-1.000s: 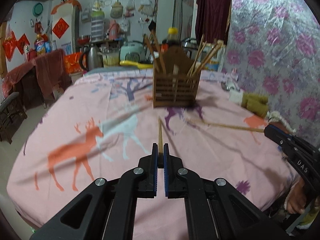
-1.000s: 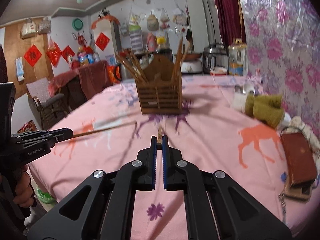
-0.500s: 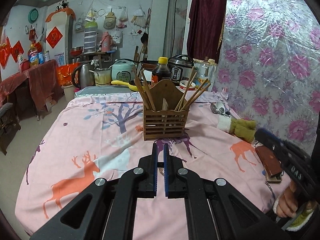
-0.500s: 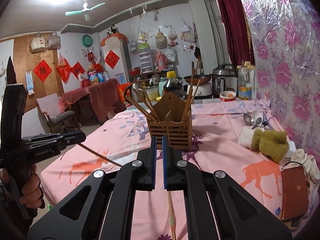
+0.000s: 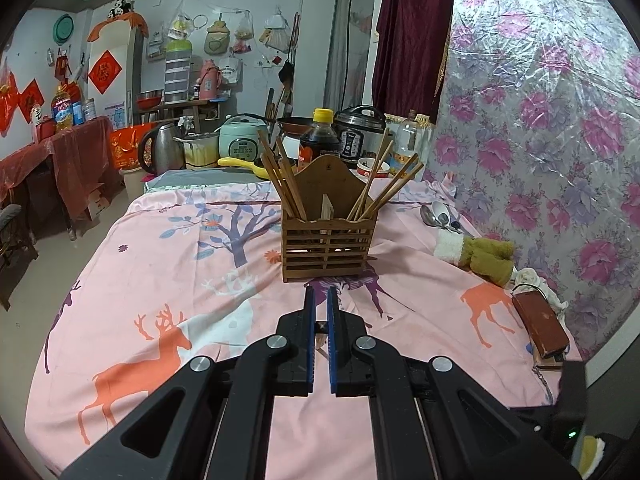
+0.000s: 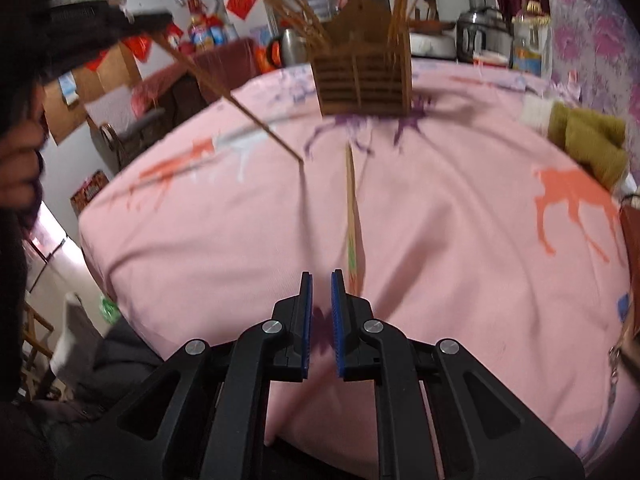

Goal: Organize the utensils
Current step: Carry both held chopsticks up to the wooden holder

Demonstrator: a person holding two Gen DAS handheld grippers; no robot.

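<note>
The right gripper has dropped from level with the wooden holder to the tablecloth; its jaws are opening, empty, beside the loose chopstick. The left gripper stays clamped on another chopstick, raised clear for insertion.

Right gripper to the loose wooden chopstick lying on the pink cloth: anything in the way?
Nothing visible. The right gripper, jaws opening and empty, has only bare pink cloth between it and the wooden chopstick. The held chopstick in the left gripper ends to its left, apart.
</note>
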